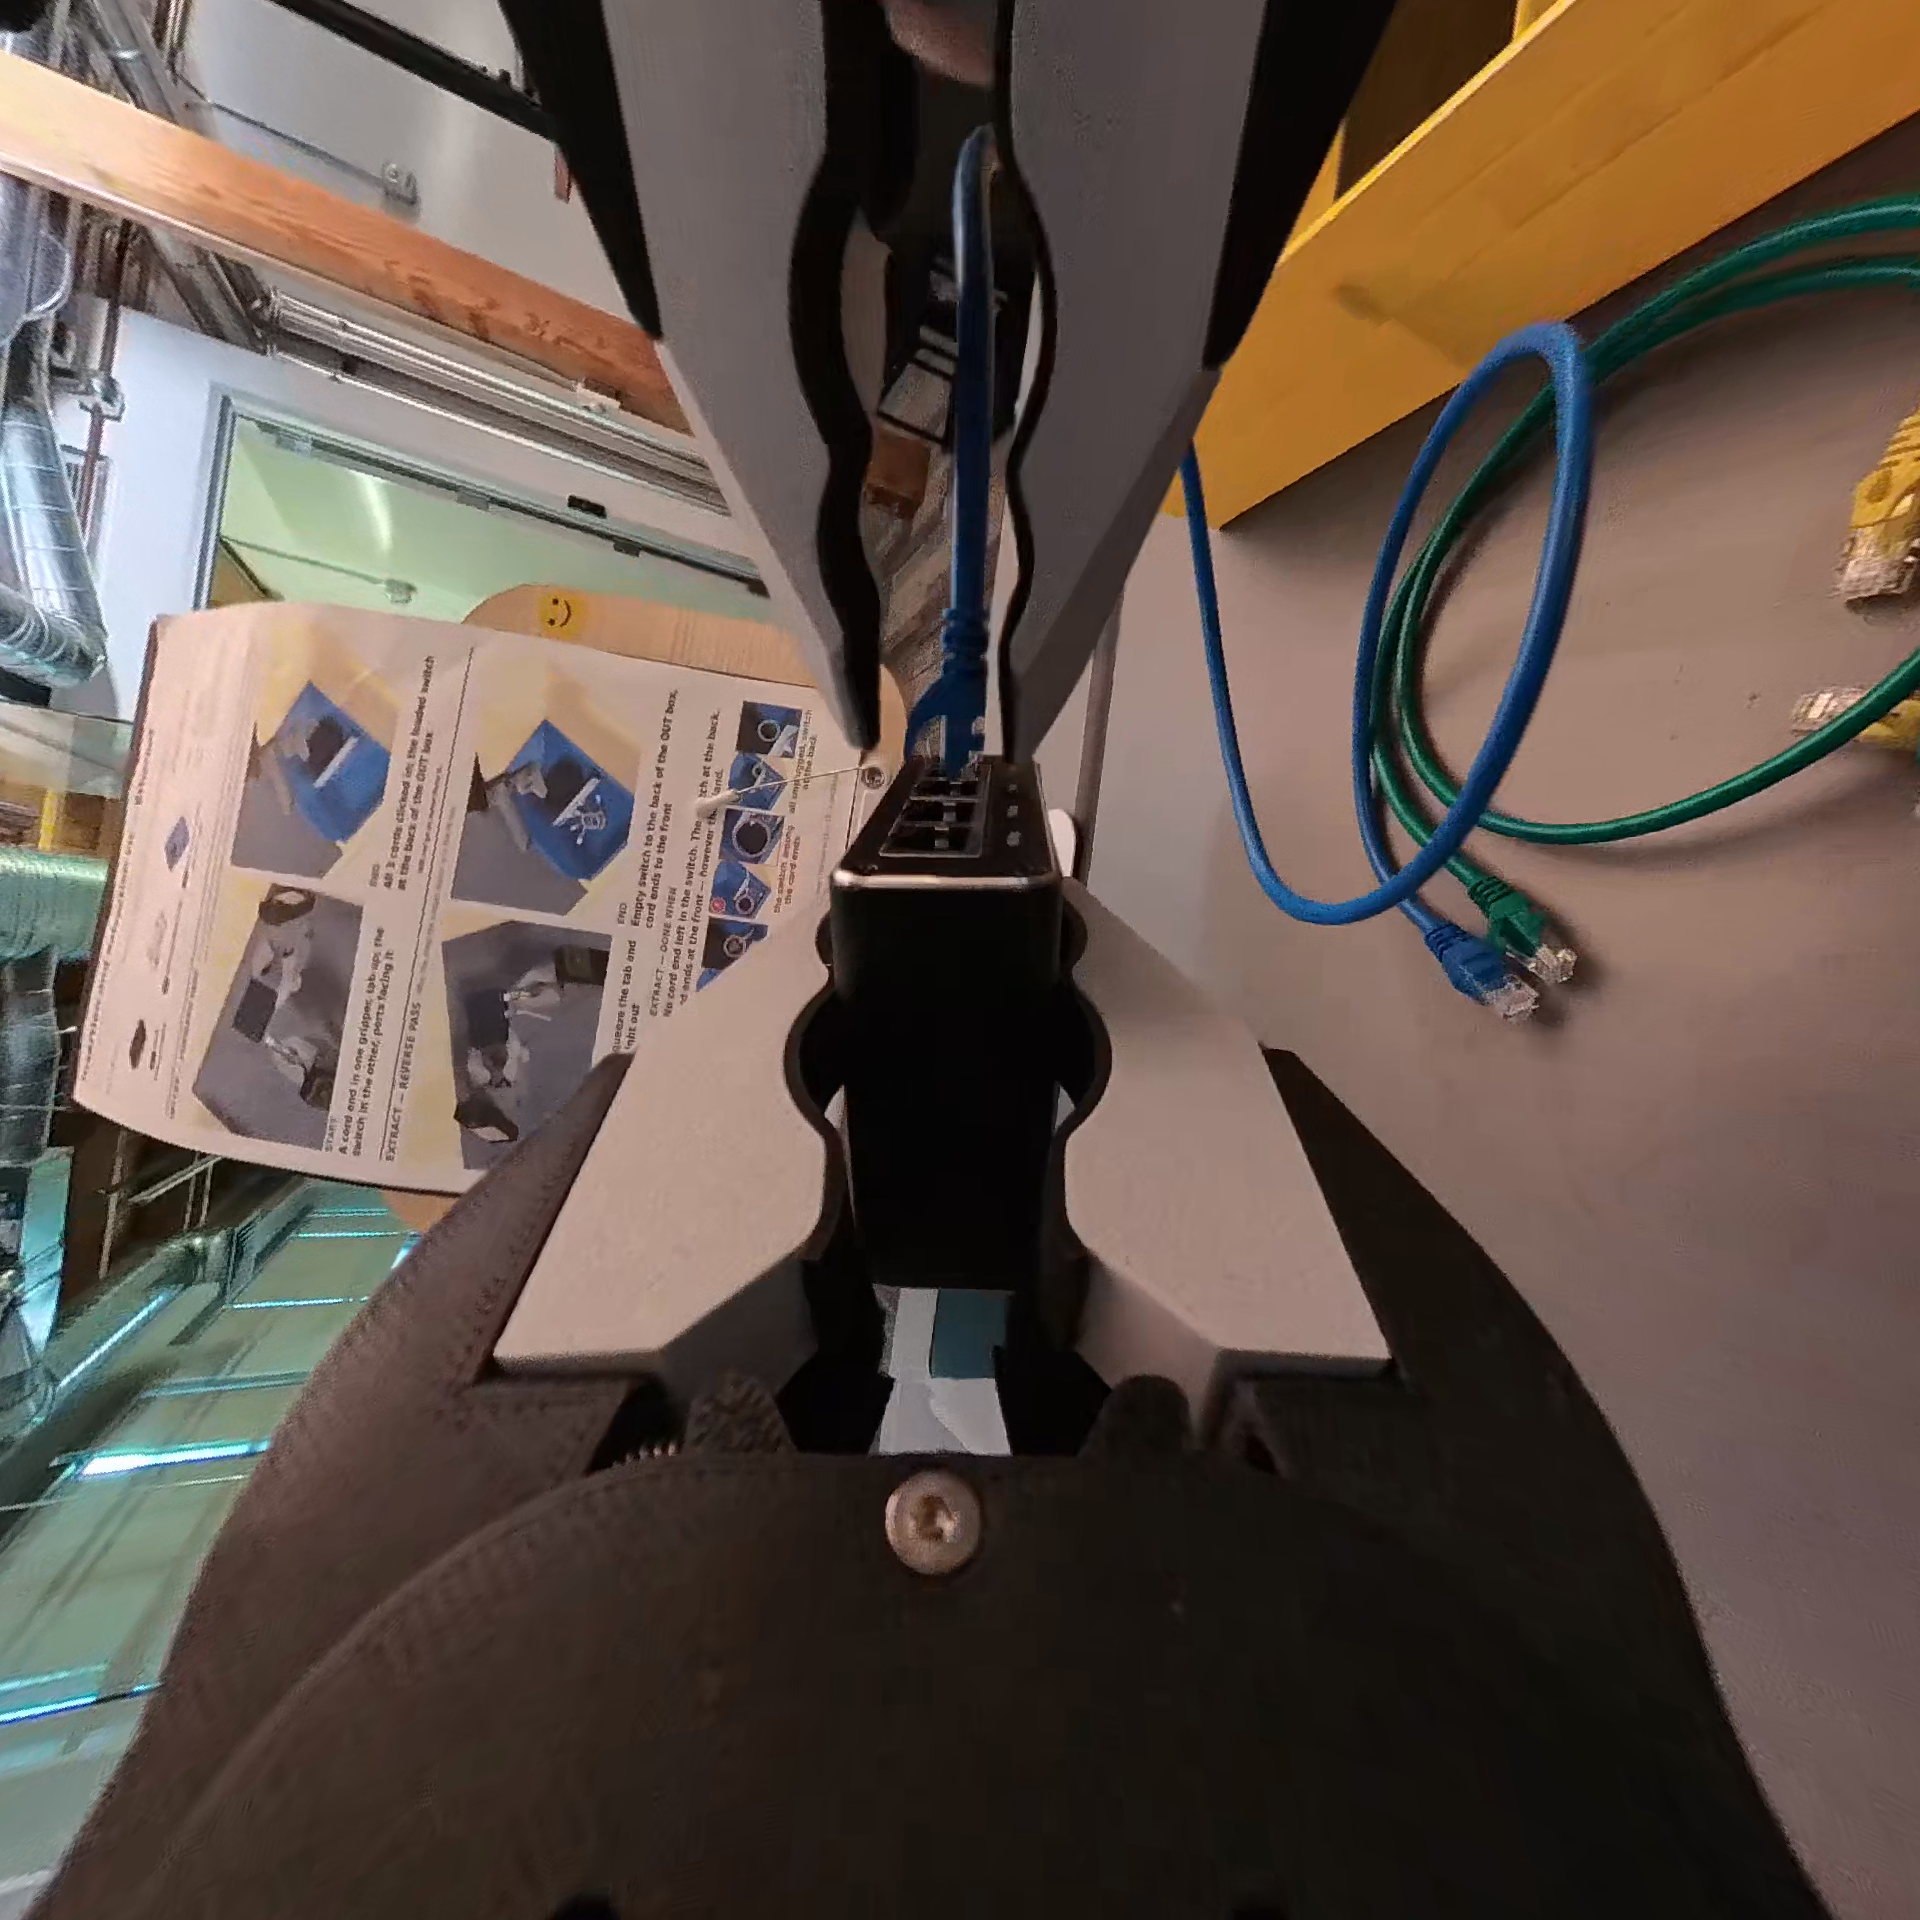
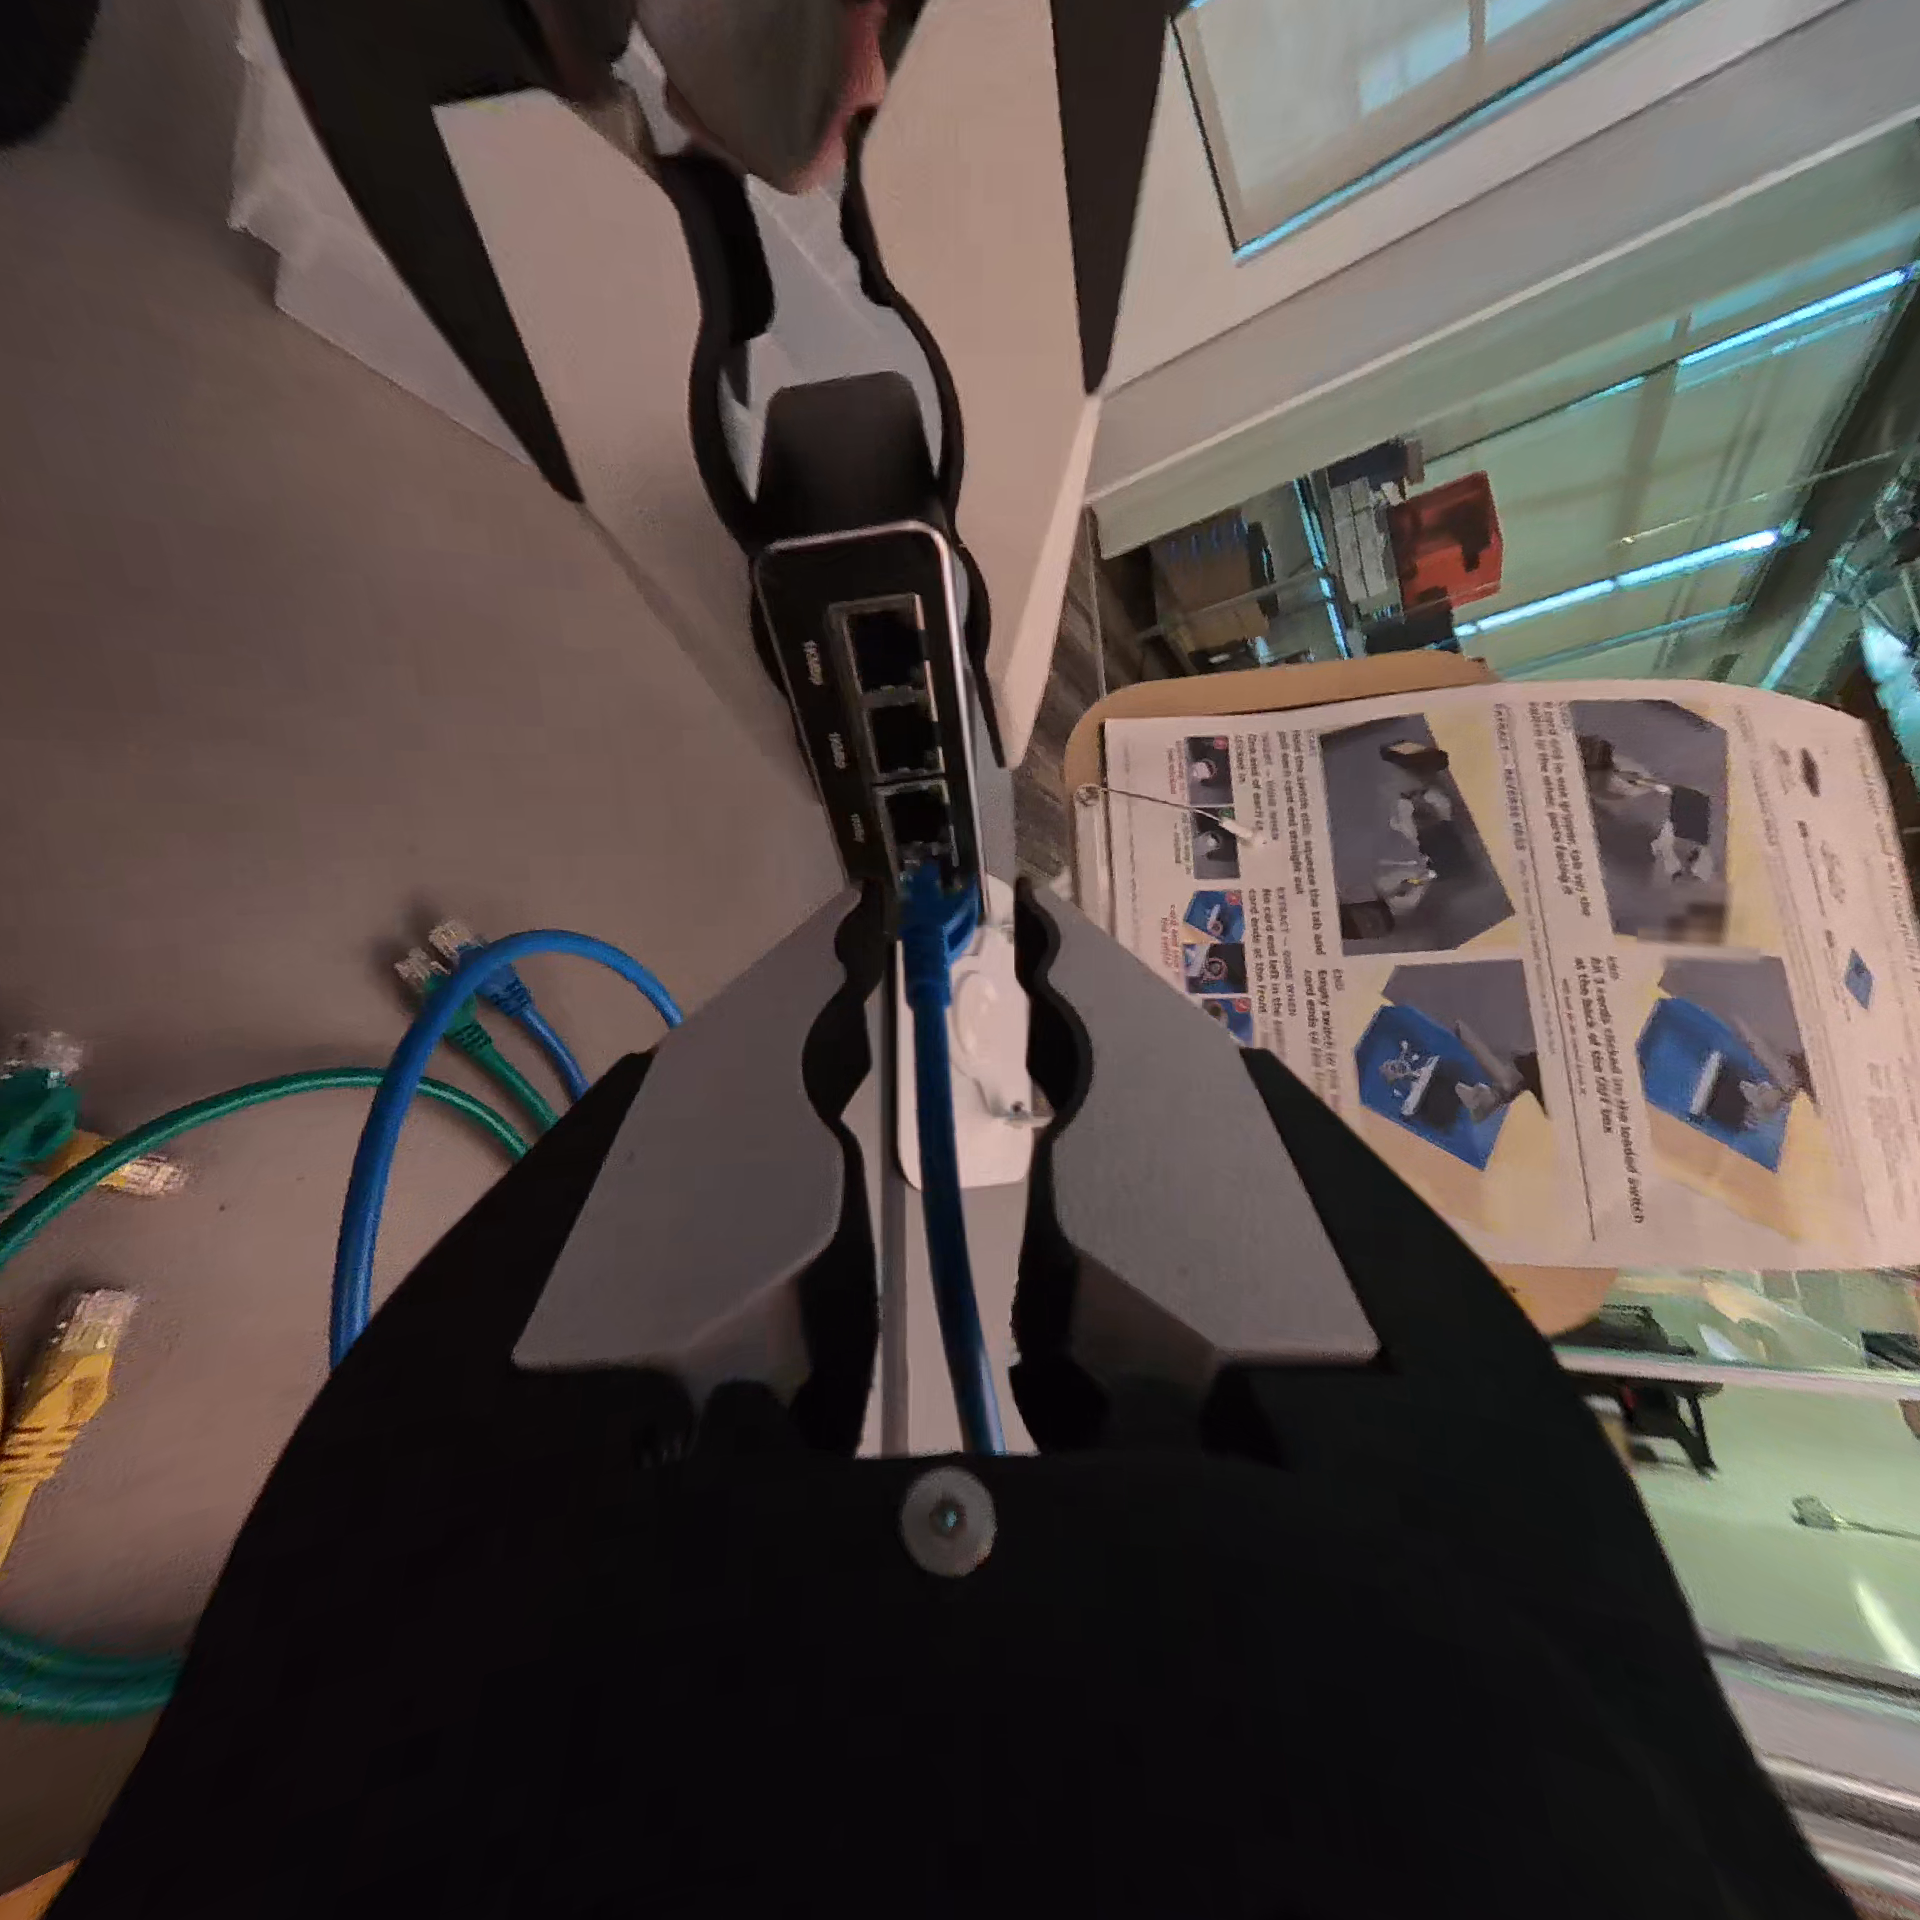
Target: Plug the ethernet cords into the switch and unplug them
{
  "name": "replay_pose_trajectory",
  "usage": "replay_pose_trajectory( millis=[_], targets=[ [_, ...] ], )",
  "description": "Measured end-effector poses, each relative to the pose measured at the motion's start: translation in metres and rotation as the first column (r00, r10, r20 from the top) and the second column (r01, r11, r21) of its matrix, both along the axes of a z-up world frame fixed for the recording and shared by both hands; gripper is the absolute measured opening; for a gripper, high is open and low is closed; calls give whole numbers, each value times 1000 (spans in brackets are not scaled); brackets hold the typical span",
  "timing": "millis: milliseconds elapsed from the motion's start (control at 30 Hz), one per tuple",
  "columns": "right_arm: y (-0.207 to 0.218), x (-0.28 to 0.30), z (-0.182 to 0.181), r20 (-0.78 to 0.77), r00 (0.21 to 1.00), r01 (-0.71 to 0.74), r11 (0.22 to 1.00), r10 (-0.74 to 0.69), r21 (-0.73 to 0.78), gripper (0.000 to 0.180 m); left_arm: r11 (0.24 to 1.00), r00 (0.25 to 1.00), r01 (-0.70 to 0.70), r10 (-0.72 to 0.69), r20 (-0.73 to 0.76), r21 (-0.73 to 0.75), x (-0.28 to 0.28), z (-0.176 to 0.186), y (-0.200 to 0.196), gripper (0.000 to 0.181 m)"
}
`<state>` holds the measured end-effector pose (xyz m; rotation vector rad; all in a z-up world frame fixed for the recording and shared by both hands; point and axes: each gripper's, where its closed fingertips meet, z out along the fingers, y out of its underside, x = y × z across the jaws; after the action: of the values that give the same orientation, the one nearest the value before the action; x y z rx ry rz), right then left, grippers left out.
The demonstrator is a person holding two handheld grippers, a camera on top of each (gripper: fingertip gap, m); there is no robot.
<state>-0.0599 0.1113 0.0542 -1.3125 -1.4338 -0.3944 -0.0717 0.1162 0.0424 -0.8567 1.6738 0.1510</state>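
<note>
My left gripper [image 1: 951, 914] is shut on the black switch [image 1: 951, 1039] and holds it above the grey table [image 1: 1610, 1299], ports facing away. A blue ethernet cord's plug [image 1: 948, 717] sits in the end port. My right gripper [image 1: 940, 743] comes in from above, open, its fingers on either side of that plug without touching it. In the right wrist view the switch [image 2: 883, 707] shows two empty ports, the blue plug [image 2: 935, 925] lies between the right gripper's [image 2: 942, 899] fingers, and the left gripper [image 2: 878, 582] holds the switch from behind.
The blue cord's loop [image 1: 1486, 623] with a free plug, a green cord [image 1: 1662, 821] and yellow plugs [image 1: 1886, 520] lie on the table. A yellow box [image 1: 1455, 208] stands at the back. An instruction sheet [image 1: 416, 883] on cardboard stands beyond the table edge. The grippers are tip to tip, or close to it.
</note>
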Motion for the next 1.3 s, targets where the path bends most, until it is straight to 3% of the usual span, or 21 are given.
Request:
replay_pose_trajectory(
  millis=[133,467,633,1000,1300],
  targets=[
    [-2,2,-2,9,1000,-25,1000,25,-3,16,1000,1000,1,-1,-2,13,3,1,-5,33],
    [-10,-3,2,37,999,-33,999,31,42,13,999,1000,8,-8,-14,-35,-1,6,-10,34],
    [-12,5,-16,101,995,28,998,-23,-51,13,998,998,-1,-3,-68,-69,5,-7,-9,36],
    [-17,11,-49,64,998,3,960,15,-281,14,994,986,6,-25,-164,-113,11,-38,-7,37],
    [-24,18,-50,114,993,38,959,-6,-280,14,985,989,35,-58,-136,-166,15,-43,-8,36]
  ],
)
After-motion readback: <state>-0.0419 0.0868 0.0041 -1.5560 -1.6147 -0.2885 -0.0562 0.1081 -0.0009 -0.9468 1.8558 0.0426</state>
